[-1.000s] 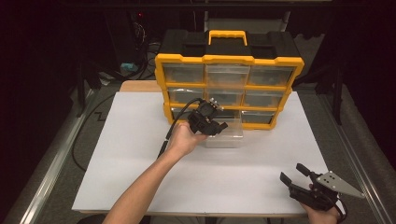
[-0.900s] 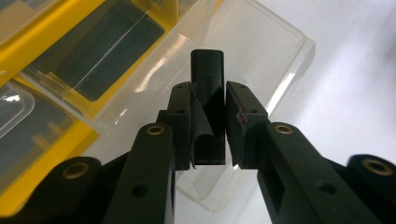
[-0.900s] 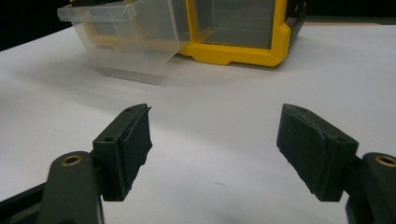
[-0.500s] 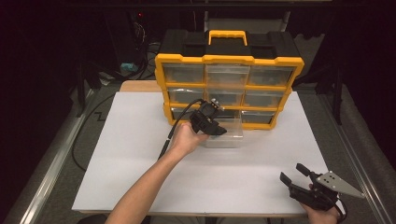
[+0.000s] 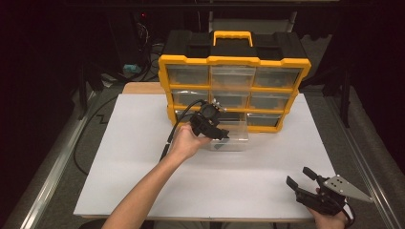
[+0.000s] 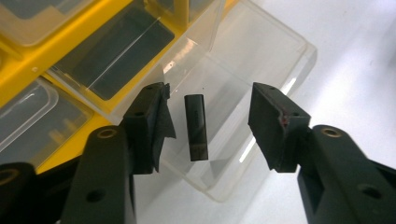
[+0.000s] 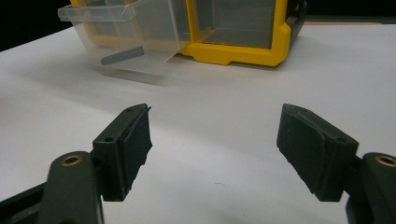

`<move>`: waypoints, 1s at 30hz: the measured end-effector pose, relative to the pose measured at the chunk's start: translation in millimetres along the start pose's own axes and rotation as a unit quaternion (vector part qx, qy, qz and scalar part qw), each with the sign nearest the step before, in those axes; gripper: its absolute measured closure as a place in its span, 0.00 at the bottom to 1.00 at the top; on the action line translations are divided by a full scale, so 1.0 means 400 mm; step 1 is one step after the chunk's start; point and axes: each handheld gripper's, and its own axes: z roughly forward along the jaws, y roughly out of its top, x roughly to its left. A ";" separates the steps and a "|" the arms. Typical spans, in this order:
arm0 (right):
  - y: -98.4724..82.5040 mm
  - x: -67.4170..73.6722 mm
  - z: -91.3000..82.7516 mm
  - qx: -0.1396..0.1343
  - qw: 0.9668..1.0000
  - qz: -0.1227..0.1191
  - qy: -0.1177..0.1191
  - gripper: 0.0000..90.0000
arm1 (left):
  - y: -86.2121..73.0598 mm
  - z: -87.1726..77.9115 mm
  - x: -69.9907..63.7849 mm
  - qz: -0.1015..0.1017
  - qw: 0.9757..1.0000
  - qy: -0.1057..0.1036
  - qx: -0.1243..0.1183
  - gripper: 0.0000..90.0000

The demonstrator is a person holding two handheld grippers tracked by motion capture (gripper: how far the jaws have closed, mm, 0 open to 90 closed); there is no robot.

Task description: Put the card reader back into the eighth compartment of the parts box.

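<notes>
white table (image 5: 119, 157), dark room behind. left gripper (image 6: 208, 119) hovers over the pulled-out clear drawer (image 6: 261, 60), jaws just opening, the small black bar (image 6: 196, 127) lying released inside. lift straight up, clear of the drawer walls. right gripper (image 7: 212, 144) idles, jaws apart.

A small dark rectangular block (image 6: 196, 127), flat-sided and matte, lies inside a clear plastic drawer (image 6: 261, 51), resting on its floor. In the right gripper view it shows through the drawer's clear wall as a dark strip (image 7: 123, 55) low against the bottom. The drawer (image 5: 231, 135) is pulled out of the bottom row of a yellow-and-black organiser cabinet (image 5: 234, 62) and juts forward over the white tabletop (image 5: 143, 157), its open top upward, its back end at the cabinet's slot.
</notes>
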 end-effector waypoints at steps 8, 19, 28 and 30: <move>0.000 -0.001 -0.001 -0.001 1.000 -0.001 -0.001 0.29 | -0.015 -0.020 -0.006 0.007 1.000 0.004 -0.006 0.45; 0.000 0.001 0.000 0.000 1.000 -0.002 -0.001 0.29 | -0.045 -0.052 -0.002 0.000 1.000 -0.003 -0.024 0.44; 0.000 0.002 0.000 0.000 1.000 -0.001 -0.001 0.29 | -0.068 -0.067 -0.002 -0.002 0.999 -0.009 -0.031 0.43; 0.000 0.001 -0.001 0.001 1.000 -0.002 -0.001 0.29 | -0.074 -0.070 -0.003 -0.002 0.999 -0.008 -0.031 0.43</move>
